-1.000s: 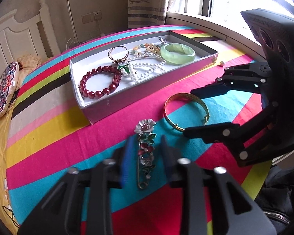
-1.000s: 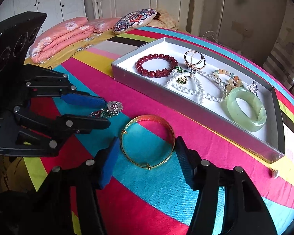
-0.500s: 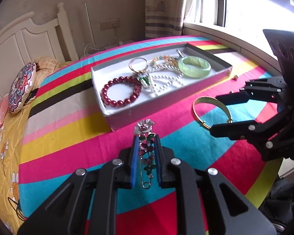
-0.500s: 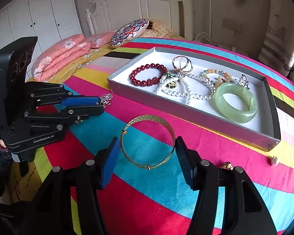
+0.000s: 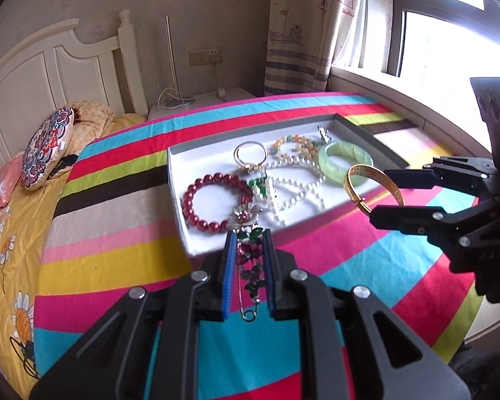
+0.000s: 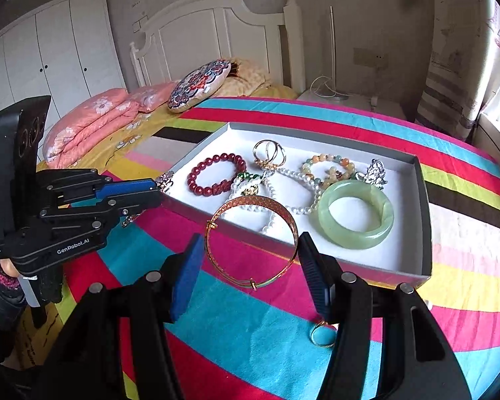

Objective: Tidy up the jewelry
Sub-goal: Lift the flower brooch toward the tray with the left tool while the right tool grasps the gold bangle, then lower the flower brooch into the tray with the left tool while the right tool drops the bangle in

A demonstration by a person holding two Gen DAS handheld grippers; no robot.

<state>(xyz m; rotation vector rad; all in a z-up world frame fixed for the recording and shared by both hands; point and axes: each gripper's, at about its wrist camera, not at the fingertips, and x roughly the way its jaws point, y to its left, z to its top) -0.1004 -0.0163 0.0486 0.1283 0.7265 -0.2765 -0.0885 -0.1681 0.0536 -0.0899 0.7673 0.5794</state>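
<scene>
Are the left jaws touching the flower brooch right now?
Touching. The left wrist view shows the left gripper shut on the flower brooch, both blue pads pressed against its sides, no gap.

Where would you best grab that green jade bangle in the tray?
Take the green jade bangle by the near rim, one finger inside the hole, one outside, coming from above. It lies flat in the tray, whose walls block a sideways approach.

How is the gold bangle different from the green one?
The gold bangle is thin, patterned metal; the green bangle is thick, smooth and translucent. The gold one is held between the right gripper fingers at the tray's edge; the green one lies inside the tray. Both are round.
</scene>
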